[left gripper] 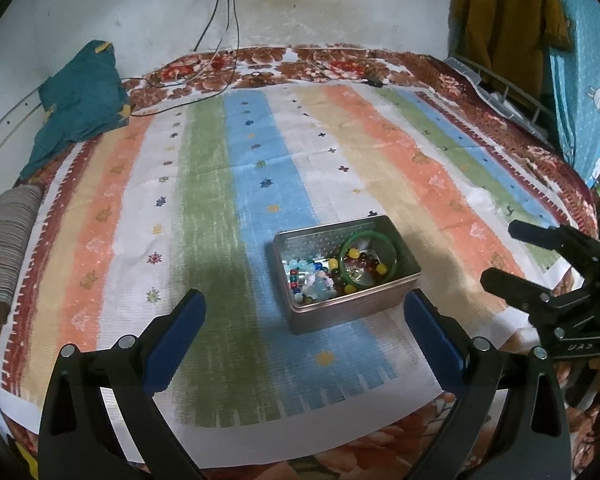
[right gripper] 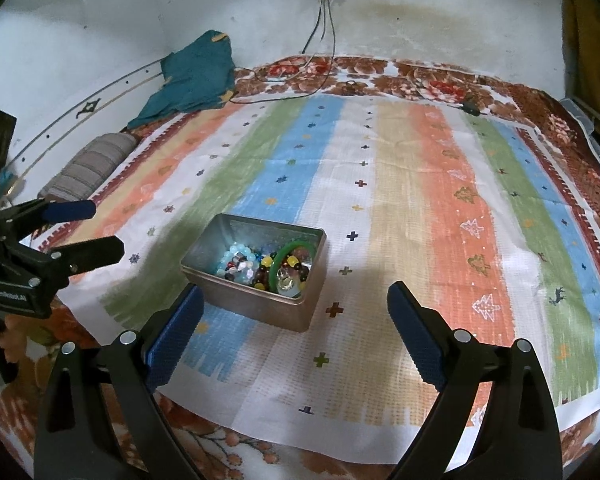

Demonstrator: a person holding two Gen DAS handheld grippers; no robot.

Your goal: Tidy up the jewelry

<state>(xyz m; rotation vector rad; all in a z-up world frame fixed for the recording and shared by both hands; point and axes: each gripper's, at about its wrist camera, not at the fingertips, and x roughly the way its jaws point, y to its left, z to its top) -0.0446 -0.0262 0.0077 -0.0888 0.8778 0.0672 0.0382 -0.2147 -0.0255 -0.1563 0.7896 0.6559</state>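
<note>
While the metal tin (left gripper: 346,276) stands on the striped cloth (left gripper: 220,200) that covers the bed, both grippers hang above the near edge of this cloth, and neither touches anything. Inside the tin lie many coloured beads (right gripper: 240,266) together with a green bangle (right gripper: 294,254), which leans at the tin's right end. The left gripper (left gripper: 304,316) and the right gripper (right gripper: 294,312) both have their fingers spread wide and empty.
</note>
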